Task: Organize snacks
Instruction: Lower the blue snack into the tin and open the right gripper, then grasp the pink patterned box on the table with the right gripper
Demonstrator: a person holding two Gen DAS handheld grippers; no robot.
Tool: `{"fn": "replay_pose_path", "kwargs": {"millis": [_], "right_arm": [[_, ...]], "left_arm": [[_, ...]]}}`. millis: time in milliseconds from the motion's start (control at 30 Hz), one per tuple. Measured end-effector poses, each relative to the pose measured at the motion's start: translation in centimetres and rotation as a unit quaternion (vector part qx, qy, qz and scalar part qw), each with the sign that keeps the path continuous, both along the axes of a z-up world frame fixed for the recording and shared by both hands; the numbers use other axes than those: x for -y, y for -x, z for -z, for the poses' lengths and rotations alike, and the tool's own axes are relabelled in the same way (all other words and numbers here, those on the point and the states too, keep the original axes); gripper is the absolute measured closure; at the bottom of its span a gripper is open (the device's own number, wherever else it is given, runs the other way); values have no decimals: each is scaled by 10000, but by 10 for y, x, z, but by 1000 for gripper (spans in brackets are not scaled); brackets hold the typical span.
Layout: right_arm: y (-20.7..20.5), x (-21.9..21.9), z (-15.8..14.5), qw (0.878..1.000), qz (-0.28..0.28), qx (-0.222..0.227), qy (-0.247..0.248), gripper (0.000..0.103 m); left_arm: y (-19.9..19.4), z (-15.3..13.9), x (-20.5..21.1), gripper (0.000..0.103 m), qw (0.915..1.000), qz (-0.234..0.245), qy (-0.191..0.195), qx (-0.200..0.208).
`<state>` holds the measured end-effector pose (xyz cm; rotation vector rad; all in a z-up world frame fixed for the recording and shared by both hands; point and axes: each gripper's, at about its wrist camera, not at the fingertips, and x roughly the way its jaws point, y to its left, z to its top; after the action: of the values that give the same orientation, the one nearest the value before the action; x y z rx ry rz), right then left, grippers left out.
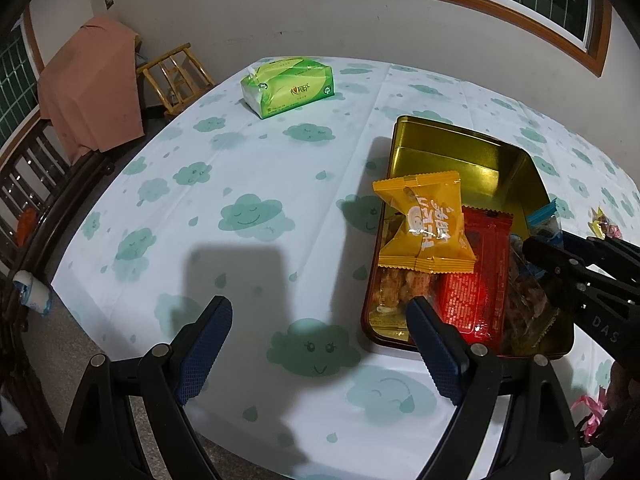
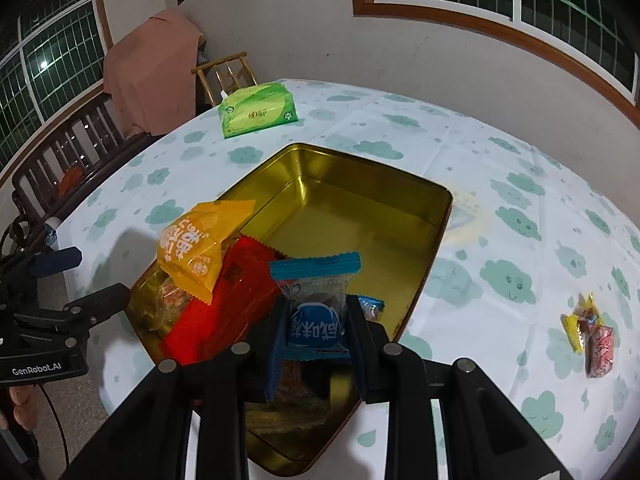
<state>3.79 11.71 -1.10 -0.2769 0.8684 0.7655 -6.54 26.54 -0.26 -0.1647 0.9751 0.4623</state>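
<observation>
Right tool (image 2: 316, 320) clenched on a blue snack packet (image 2: 316, 304), held over the near end of the gold tin (image 2: 360, 208). Left tool (image 1: 320, 344) released, nothing between its jaws, above the tabletop (image 1: 240, 160) just beside the tin. Inside the tin, a yellow packet (image 2: 200, 248) atop a red packet (image 2: 224, 304). Off right, loose wrapped snacks (image 2: 592, 336). Farthest back, a green tissue pack (image 2: 258, 110).

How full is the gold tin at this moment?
Partly full. The gold tin holds a yellow packet and a red packet piled at its near end; its far half shows bare metal floor.
</observation>
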Motion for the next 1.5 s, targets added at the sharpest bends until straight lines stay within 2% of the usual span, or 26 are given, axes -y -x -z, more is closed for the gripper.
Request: {"fn": "replay_pose_path", "kwargs": {"millis": [233,267,367,633,800,933,1233,1500], "right_arm": [[1,-3,1,10000,-7,14,15,74],[1,-3,1,10000,6,15,6,72],[0,-1,0,10000,57,-31,-55,54],[-1,22,-16,9992,227,154,-299,54],[-11,57,-14,9975,593,345,-169,54],[-28,101,-5,9935,1085,333,-12,54],[-73,204,9,9727,2261,459,260,54],[-101,234,29,9688,2438,316,320,54]], "left_arm": [[0,0,1,16,10000,8,13,3],[1,0,2,16,10000,13,11,2],[1,0,3,16,10000,15,5,5],[1,-3,7,16,10000,43,-1,34],[-3,-8,14,16,9999,95,3,66],[-9,-10,23,16,9997,212,-71,44],[-33,-19,53,16,9984,549,-89,77],[-68,-29,100,16,9933,1148,-69,81]]}}
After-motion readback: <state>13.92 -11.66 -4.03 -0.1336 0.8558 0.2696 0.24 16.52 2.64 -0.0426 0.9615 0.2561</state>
